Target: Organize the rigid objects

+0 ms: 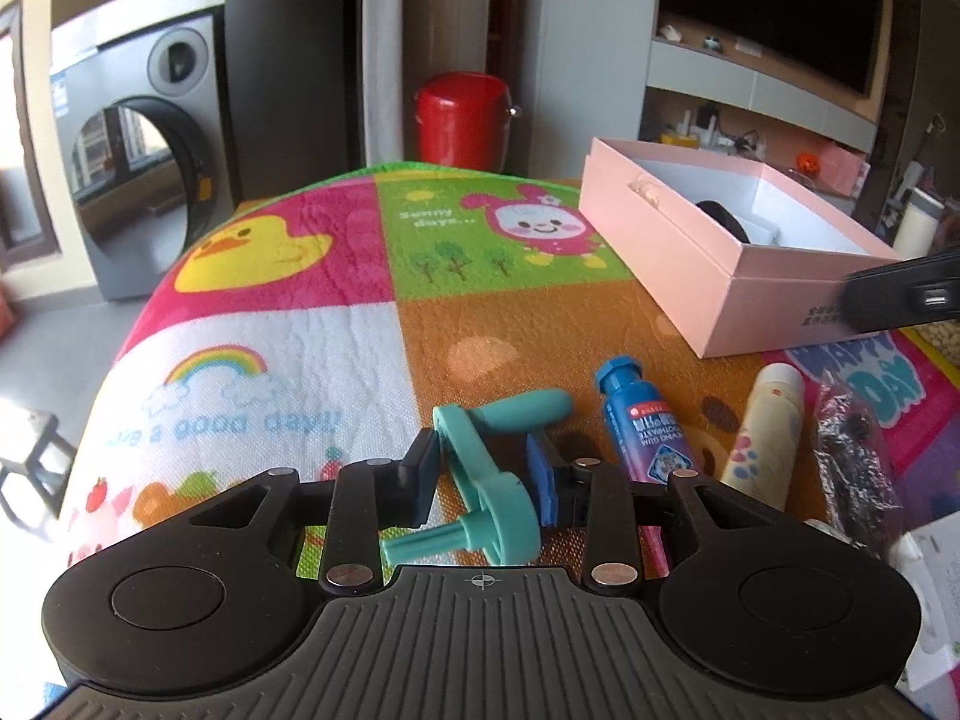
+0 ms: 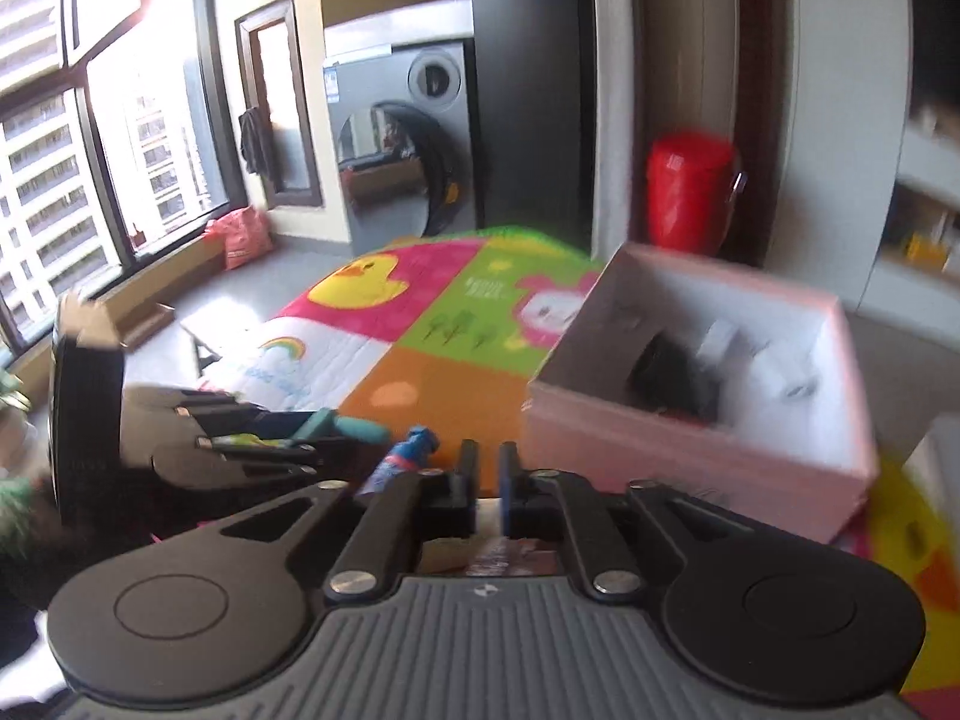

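Pinching the teal crank handle (image 1: 480,480) on the counter (image 1: 336,348), the left gripper (image 1: 489,474) has its pickup in hand; the pink box (image 1: 720,258) waits at two o'clock. The right gripper (image 2: 487,492) hovers, fingers nearly pressed together on nothing visible.

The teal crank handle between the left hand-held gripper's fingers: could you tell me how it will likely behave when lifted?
The teal crank handle looks like moulded plastic, so probably stiff and light. Its offset arm and pegs may make it swing in the left hand-held gripper. The bends should keep it from rolling on the mat.
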Motion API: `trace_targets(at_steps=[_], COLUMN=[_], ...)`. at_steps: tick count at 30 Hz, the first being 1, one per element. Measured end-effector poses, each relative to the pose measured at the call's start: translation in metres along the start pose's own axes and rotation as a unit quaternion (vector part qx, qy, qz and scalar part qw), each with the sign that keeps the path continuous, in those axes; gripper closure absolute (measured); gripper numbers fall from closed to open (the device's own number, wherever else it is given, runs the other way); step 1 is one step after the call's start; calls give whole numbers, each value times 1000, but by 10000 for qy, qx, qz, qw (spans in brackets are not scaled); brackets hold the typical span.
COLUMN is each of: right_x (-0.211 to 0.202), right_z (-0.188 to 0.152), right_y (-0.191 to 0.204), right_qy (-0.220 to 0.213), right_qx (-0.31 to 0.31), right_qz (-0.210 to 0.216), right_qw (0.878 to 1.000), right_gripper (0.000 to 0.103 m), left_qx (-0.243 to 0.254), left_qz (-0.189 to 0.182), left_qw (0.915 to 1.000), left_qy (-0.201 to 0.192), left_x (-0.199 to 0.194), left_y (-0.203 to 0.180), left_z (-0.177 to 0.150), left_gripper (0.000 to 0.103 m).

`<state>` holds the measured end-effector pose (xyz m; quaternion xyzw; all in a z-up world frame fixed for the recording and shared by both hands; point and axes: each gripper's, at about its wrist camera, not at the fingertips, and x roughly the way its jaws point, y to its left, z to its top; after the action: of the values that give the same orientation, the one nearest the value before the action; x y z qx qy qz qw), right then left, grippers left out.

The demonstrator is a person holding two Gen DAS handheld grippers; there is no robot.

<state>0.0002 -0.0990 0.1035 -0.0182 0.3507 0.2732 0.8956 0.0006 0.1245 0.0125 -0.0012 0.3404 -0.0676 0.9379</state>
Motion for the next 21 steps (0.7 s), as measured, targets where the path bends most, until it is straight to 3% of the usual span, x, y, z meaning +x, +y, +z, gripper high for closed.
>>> trace_targets(at_steps=[5,9,12,16,18,21], right_x=[56,102,128,112,88,42], right_z=[22,27,24,22,22,23], right_y=[11,32,34,30,28,28], right_qy=[562,851,1152,1019,739,180], right_qx=[404,135,145,205,250,204], right_qz=[297,-196,-407,-149,-4,39], right_qw=[9972,9961,9924,9945,9970,9996], right_gripper=[88,72,70,77,84,84], left_qx=[-258,-284,-204,-289,-375,-476], left_qz=[-283,-303,-233,-274,-307,-244], left_qw=[9993,9991,9995,9992,9988,9985], left_qy=[-41,-68,-82,-105,-123,-145], left_x=[-6,-6,-7,-7,-7,-8], left_y=[13,13,9,12,15,17], left_z=[-5,-7,-7,-8,-9,-9], left_gripper=[69,69,69,69,69,76])
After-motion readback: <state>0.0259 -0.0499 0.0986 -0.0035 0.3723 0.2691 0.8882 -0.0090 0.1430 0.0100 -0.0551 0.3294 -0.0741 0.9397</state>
